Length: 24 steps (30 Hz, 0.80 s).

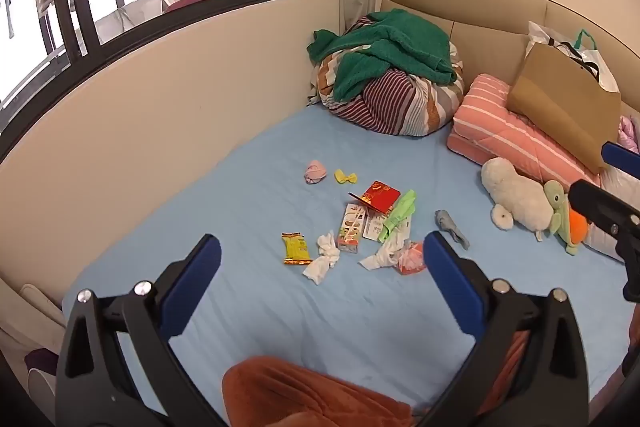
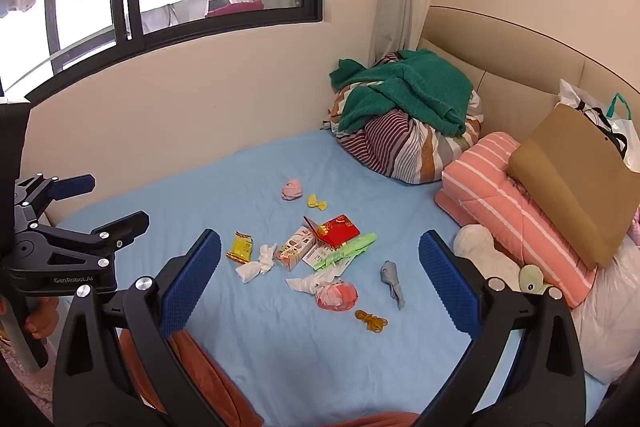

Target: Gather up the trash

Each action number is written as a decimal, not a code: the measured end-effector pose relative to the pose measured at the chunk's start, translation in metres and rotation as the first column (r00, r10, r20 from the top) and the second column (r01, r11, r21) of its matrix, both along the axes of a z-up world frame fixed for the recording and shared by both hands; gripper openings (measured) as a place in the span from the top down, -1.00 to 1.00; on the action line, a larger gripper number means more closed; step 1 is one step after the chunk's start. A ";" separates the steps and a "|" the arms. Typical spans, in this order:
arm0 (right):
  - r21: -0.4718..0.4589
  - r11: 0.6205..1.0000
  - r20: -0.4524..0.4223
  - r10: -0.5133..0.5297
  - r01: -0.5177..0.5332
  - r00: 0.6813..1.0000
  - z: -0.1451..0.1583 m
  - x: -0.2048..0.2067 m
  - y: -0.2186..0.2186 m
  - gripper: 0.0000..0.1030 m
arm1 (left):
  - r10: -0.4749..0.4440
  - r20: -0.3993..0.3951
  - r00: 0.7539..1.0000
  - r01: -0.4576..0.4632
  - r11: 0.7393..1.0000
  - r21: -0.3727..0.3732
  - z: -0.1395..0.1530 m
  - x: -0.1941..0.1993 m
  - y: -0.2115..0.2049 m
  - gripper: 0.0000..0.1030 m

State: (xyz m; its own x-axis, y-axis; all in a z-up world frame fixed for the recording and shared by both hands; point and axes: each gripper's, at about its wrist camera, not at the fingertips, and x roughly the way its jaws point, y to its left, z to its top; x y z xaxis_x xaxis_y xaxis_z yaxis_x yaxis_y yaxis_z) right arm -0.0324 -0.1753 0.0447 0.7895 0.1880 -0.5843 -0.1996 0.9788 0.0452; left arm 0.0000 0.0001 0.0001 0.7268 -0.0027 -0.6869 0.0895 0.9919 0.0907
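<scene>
Trash (image 1: 352,239) lies clustered mid-bed (image 1: 240,307): wrappers, crumpled tissues, a red packet. Left hand-held gripper (image 1: 322,267) and right hand-held gripper (image 2: 320,267) hover above it, both released and empty, angled down, probably to line up a first pick.

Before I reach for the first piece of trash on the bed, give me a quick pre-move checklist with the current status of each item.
1. Left claw open, nothing between its fingers: ok.
2. Right claw open and empty: ok.
3. Trash in view: yellow wrapper, crumpled tissue, snack box and red packet lie loose on the blue sheet: ok.
4. Path to the pile: open sheet ahead of both claws, though the orange blanket sits just under them: ok.
5. Trash bin or bag for drop-off: none identified; the brown paper bag may not be meant for it: cannot tell.
</scene>
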 end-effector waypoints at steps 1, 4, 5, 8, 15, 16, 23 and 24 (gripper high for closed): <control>0.002 1.000 -0.001 0.001 -0.001 1.000 0.000 0.000 0.000 -0.86 | 0.000 0.002 1.000 0.000 1.000 -0.001 0.000 0.000 0.000 -0.95; 0.003 1.000 -0.005 0.003 -0.003 1.000 0.000 0.000 0.001 -0.86 | 0.000 0.002 1.000 0.000 1.000 -0.001 0.000 0.000 0.000 -0.95; 0.002 1.000 -0.006 0.004 -0.004 1.000 0.000 0.000 0.001 -0.86 | 0.000 0.002 1.000 0.000 1.000 0.000 0.000 0.000 0.000 -0.95; 0.001 1.000 -0.008 0.006 -0.006 1.000 0.000 0.000 0.001 -0.86 | 0.000 0.005 1.000 0.000 1.000 -0.003 0.000 0.000 0.001 -0.95; 0.000 1.000 -0.003 0.002 -0.002 1.000 0.002 -0.001 0.002 -0.86 | -0.001 0.005 1.000 0.001 1.000 -0.002 0.000 0.000 0.000 -0.95; 0.000 1.000 -0.003 0.002 -0.002 1.000 0.002 -0.001 0.002 -0.86 | -0.002 0.004 1.000 0.002 1.000 -0.004 0.000 0.000 0.000 -0.95; 0.002 1.000 -0.002 0.004 -0.004 1.000 0.007 0.001 0.004 -0.86 | -0.004 0.007 1.000 0.004 1.000 0.001 0.000 -0.001 0.000 -0.95; 0.002 1.000 -0.003 0.005 -0.005 1.000 0.007 0.001 0.005 -0.86 | -0.005 0.007 1.000 0.005 1.000 0.002 0.000 -0.001 0.000 -0.95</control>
